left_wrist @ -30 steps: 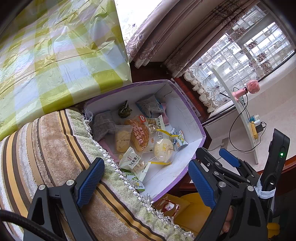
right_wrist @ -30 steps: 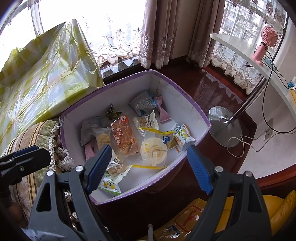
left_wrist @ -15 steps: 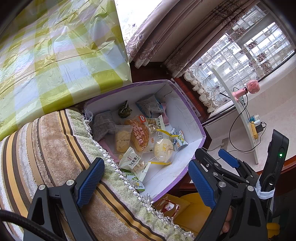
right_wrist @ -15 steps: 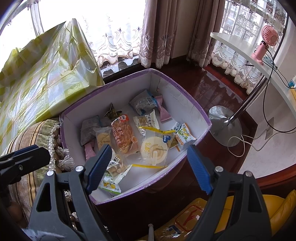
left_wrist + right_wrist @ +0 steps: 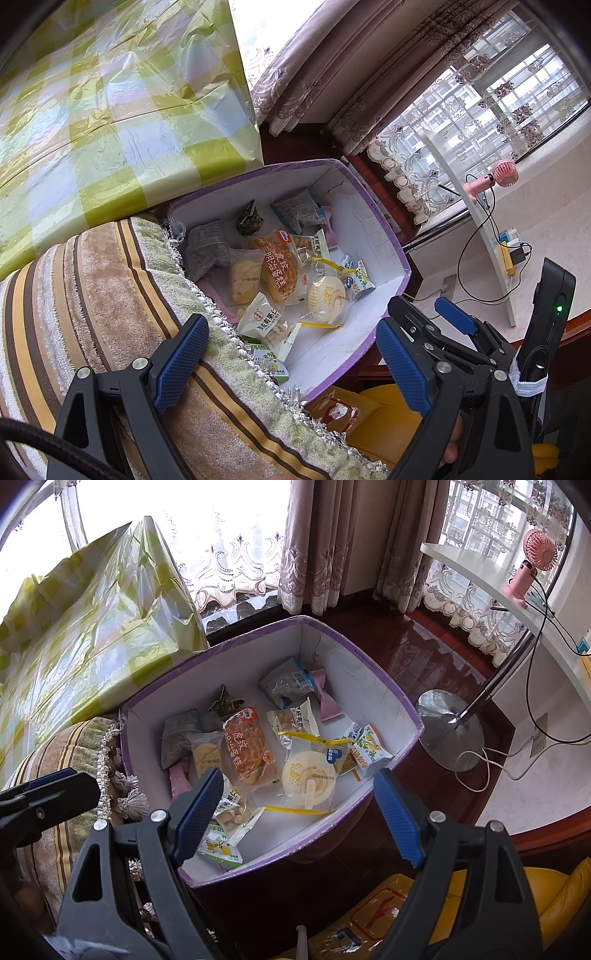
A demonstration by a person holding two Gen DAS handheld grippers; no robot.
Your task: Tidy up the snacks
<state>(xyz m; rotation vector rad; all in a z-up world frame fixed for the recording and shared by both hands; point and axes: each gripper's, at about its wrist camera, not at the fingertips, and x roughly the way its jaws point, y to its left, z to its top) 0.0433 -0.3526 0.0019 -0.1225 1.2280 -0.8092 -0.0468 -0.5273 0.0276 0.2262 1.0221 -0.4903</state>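
You are in a curtained bay-window corner with a dark wood floor, a checked cloth [image 5: 110,110] over a table on one side and a fan [image 5: 504,173] on a white shelf on the other.

From the left wrist view, your left gripper [image 5: 291,365] hangs over a striped cushion [image 5: 92,295], jaws wide apart and holding nothing. The purple box [image 5: 369,332] lies ahead and slightly right of those jaws, its near wall partly hidden by the cushion's fringe. Inside it the snacks lie loose in 1 layer: the tiger cake [image 5: 275,267] in the middle, the round cake [image 5: 327,295] to its right. The right gripper [image 5: 448,314] shows at the lower right, nearer the box's open corner.

From the right wrist view, your right gripper [image 5: 295,812] sits just above the box's [image 5: 388,694] near rim, jaws apart and empty. The round cake [image 5: 308,775] lies straight ahead between the 2 pads, close under them; its yellow-edged wrapper runs across the jaw line. The tiger cake [image 5: 249,753] lies just left of it, long axis pointing away from you. The left gripper [image 5: 48,794] is well off to the left, outside the box.

Judging from this, the right hand is the nearer one, and a short drop forward should bring it onto the round cake.
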